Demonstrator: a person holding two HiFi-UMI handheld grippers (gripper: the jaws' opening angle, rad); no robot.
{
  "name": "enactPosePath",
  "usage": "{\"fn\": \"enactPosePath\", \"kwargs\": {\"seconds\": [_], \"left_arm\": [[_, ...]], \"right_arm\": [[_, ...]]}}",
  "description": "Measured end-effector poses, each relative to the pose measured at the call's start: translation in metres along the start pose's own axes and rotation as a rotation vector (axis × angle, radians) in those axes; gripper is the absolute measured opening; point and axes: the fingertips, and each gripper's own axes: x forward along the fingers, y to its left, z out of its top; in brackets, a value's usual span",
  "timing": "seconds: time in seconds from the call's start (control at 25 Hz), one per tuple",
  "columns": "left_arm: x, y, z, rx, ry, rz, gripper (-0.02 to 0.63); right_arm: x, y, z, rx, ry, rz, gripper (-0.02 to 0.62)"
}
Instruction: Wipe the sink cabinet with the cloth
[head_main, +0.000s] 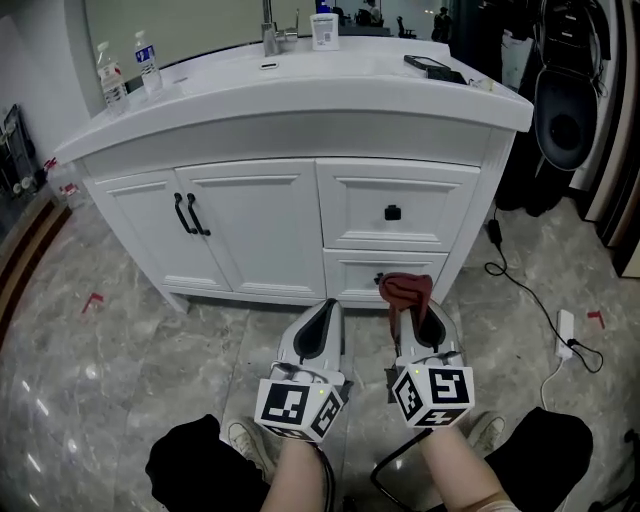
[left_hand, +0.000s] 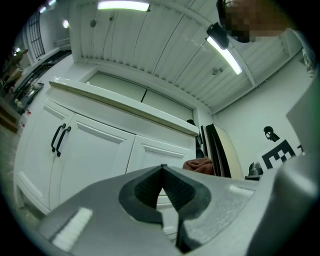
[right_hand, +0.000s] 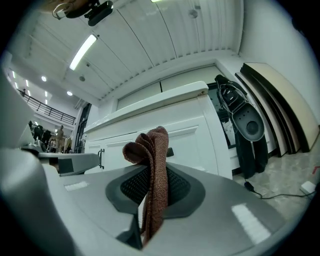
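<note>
The white sink cabinet (head_main: 290, 215) stands ahead of me, with two doors at the left and two drawers at the right. My right gripper (head_main: 408, 300) is shut on a reddish-brown cloth (head_main: 405, 290), which sticks up from its jaws (right_hand: 150, 165) just in front of the lower drawer. The left gripper (head_main: 325, 308) is held beside it, shut and empty (left_hand: 162, 170), pointing at the cabinet's base. Neither gripper touches the cabinet.
On the countertop (head_main: 300, 90) stand two water bottles (head_main: 128, 72), a faucet (head_main: 272, 38), a white container (head_main: 324, 30) and a dark phone (head_main: 432, 68). Black bags (head_main: 565, 110) hang at the right. A cable and power strip (head_main: 566, 335) lie on the marble floor.
</note>
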Motion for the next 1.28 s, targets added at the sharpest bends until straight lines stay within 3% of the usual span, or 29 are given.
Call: {"fn": "enactPosePath", "kwargs": {"seconds": [0.52,0.84,1.28], "left_arm": [[0.075,0.055,0.003,0.188,0.046,0.02,0.0],[0.09,0.089,-0.007,0.177,0.059,0.046,0.0],[0.096,0.089,-0.017,0.144,0.069,0.046,0.0]], "right_arm": [[0.135,0.024,0.054,0.038,-0.101,0.176,0.083],[0.189,0.067,0.065,0.048,-0.132,0.3,0.083],[0.193,0.057,0.064,0.014,-0.147,0.299,0.084]]}}
